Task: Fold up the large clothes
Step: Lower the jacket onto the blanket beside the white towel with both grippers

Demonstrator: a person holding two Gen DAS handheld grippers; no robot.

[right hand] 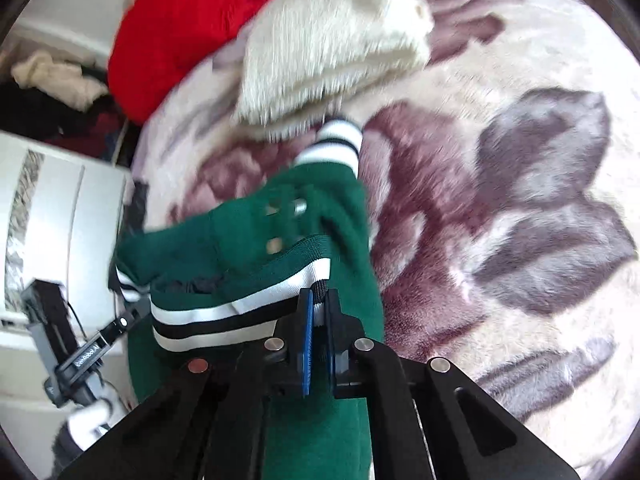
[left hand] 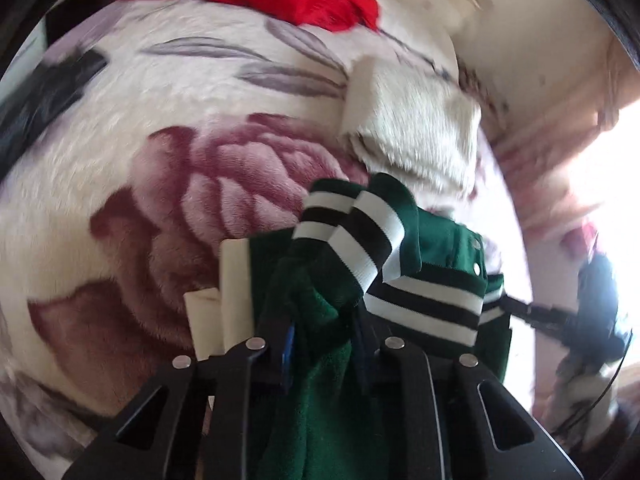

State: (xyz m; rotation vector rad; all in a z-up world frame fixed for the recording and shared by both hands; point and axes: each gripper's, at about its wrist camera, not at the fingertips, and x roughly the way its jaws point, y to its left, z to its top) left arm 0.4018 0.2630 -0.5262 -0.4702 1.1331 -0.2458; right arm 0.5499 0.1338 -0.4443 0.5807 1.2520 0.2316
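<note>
Green jacket [left hand: 332, 380] is clamped by left gripper [left hand: 326, 332] and right gripper [right hand: 318, 312] (striped hem), lifted above floral blanket [right hand: 500, 200].

The dark green fleece jacket [left hand: 332, 400] has ribbed cuffs and hem banded in white and black stripes, and small silver snap buttons on its green placket. Under it lies a plush cream blanket [right hand: 520, 320], printed with large maroon roses and grey-mauve leaves. A folded cream-white fuzzy garment [right hand: 332, 52] is plain, with no print. Beside it the bright red knit garment [right hand: 188, 32] is one solid colour. The matte black right gripper [right hand: 318, 320] has fingers [right hand: 307, 344] faced with blue pads. The left gripper [left hand: 324, 336] is black too, with silver pins.
</note>
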